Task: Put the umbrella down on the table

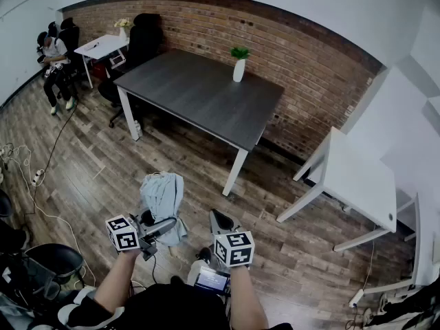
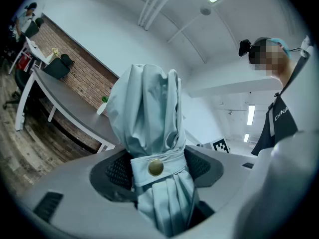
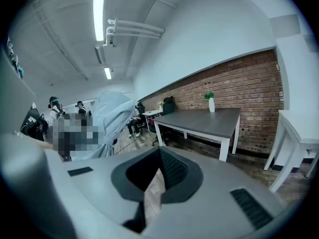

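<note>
While the person stands on the wooden floor (image 1: 103,163), well apart from the dark table (image 1: 199,95), the step in hand is, in my judgement, the carrying: the umbrella (image 1: 161,194) is gripped and not yet brought to any surface. It is a folded umbrella of pale blue-grey cloth, and it rises out of the left gripper (image 1: 159,227) over the floor, just in front of the person. In the left gripper view the two dark pads press on the cloth from both sides at the strap (image 2: 158,164), which is closed with a brass button (image 2: 155,168). The right gripper (image 1: 220,222) is beside it and carries nothing; its jaws are a little apart and only the floor shows between them.

The next move, I think, calls for walking forward to the dark table, lowering the umbrella until it lies along the top, and only then spreading the left jaws. The cloth is soft and bulky, so it may roll a little when it is let go.

The room is long, with a brick wall (image 1: 309,81) behind the dark table. The top of this table is almost bare; only a white vase (image 1: 238,67) with a green plant is near its far edge, so there is much free place. A white table (image 1: 364,181) stands at the right, and a seated person (image 1: 53,57) is in the far left corner. Cables (image 1: 41,177) lie on the floor at the left.
</note>
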Available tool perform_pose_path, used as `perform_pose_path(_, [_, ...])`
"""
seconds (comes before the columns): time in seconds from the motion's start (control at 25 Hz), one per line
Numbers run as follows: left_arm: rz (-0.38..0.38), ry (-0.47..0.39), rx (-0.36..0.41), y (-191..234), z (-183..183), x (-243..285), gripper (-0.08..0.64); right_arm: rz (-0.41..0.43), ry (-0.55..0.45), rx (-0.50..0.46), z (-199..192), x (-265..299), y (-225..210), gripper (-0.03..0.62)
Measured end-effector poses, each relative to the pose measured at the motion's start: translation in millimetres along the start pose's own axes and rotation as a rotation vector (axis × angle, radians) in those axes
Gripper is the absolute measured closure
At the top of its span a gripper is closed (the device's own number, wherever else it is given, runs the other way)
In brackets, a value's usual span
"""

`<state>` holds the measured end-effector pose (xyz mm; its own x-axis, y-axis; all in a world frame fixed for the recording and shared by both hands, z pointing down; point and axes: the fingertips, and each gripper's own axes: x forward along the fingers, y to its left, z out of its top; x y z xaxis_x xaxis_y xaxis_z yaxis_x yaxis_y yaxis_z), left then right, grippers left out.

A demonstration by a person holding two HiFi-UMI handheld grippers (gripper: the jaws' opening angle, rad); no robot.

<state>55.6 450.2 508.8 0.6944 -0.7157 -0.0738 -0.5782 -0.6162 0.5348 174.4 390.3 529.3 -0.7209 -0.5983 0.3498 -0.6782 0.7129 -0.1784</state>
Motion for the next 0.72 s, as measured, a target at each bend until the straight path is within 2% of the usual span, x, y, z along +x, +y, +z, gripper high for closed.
perform_pose_path(0.12, [-0.007,0.017,0.020,3.2,-5.5,3.1,0.262,0.003,-0.006,-0.002,2.6,-0.6,-1.4,0.584])
perform_pose_path(0.4, [-0.011,0.010,-0.004,-5.1,-2.3,6.6,0.262,0.011,-0.001,0.014,-1.3,-4.4,0.8,0.584])
perform_pose_path(0.72, [-0.017,-0.001,-0.003,-4.5,-0.4,7.3,0.262,0.045,-0.016,0.096,-2.6,-2.9,0.7,0.584])
